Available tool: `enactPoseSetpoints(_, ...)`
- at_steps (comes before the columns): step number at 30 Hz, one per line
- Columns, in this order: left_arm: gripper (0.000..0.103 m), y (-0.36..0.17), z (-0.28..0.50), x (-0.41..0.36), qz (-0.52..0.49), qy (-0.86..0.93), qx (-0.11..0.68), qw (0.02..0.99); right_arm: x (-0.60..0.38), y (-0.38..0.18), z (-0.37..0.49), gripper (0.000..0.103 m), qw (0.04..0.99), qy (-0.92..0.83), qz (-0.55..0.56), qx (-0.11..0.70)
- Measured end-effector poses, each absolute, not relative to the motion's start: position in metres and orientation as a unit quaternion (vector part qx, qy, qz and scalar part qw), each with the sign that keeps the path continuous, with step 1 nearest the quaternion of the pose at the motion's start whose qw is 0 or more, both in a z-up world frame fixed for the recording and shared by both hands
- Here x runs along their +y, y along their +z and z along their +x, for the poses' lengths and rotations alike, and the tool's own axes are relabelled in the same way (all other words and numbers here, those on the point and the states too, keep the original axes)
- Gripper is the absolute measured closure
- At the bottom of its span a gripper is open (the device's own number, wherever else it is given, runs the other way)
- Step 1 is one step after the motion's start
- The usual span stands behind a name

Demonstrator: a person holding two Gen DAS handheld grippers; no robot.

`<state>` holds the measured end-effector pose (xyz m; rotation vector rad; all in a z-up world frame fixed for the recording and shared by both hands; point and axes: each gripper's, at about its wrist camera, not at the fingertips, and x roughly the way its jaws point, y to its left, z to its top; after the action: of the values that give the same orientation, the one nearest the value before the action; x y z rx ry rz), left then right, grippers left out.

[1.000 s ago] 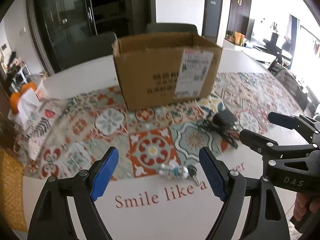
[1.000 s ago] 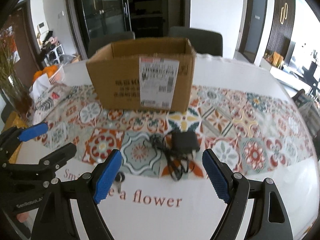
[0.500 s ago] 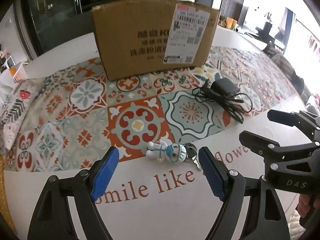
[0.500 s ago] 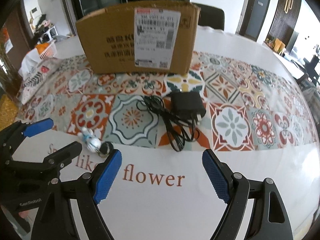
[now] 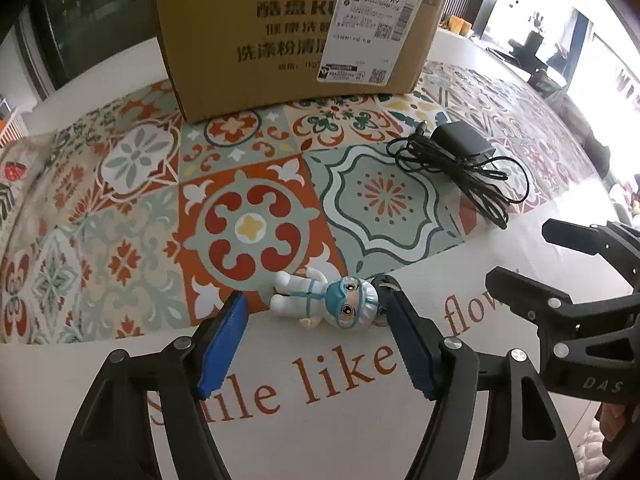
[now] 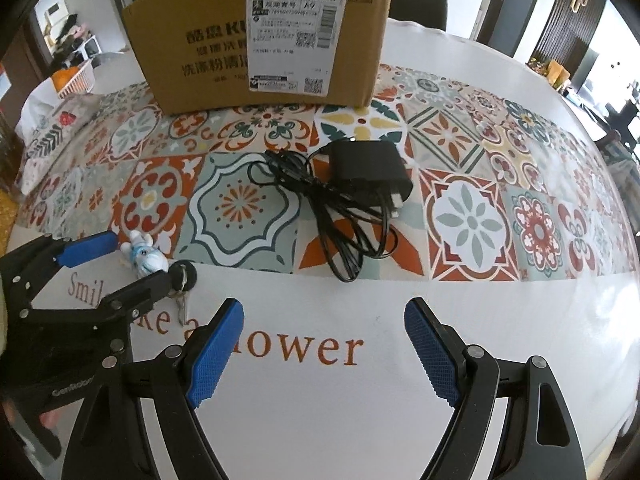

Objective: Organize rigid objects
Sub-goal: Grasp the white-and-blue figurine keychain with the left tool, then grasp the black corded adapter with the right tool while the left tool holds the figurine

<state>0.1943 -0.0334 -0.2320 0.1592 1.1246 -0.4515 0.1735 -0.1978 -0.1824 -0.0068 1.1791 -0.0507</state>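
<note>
Jaws wide apart on both, holding nothing. Left gripper now lowered around the figurine keychain, near edge of the patterned mat; right gripper closer to the black charger. Cardboard box far behind. Likely grasps next.

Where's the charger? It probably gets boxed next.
In the right wrist view the charger lies centre on the tablecloth, ahead of the open right gripper, before the box.

Charger before box
</note>
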Motion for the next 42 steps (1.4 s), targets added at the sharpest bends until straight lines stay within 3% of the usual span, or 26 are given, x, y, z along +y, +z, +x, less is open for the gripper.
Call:
enactPoseSetpoints(3, 0.036, -0.233, 0.195, -0.032, 0.070, -0.213, 0.525, 0.821, -0.196, -0.184, 0.174, 0.020, 0.830, -0.023, -0.006, 0.558)
enactPoseSetpoints(5, 0.045, -0.232, 0.194, -0.032, 0.068, -0.219, 0.522, 0.822, -0.195, -0.185, 0.174, 0.020, 0.829, -0.021, -0.007, 0.558)
enactPoseSetpoints(7, 0.048, -0.232, 0.194, -0.031, 0.067, -0.224, 0.521, 0.821, -0.195, -0.185, 0.174, 0.020, 0.829, -0.020, -0.005, 0.558)
enactPoseSetpoints(22, 0.049, -0.207, 0.182, -0.031, 0.060, -0.218, 0.496, 0.839, -0.199, -0.174, 0.171, 0.020, 0.843, -0.007, 0.004, 0.537)
enactPoseSetpoints(42, 0.049, -0.183, 0.194, -0.043, 0.022, -0.160, 0.458, 0.874, -0.225, -0.149, 0.208, 0.020, 0.901, 0.018, 0.013, 0.432)
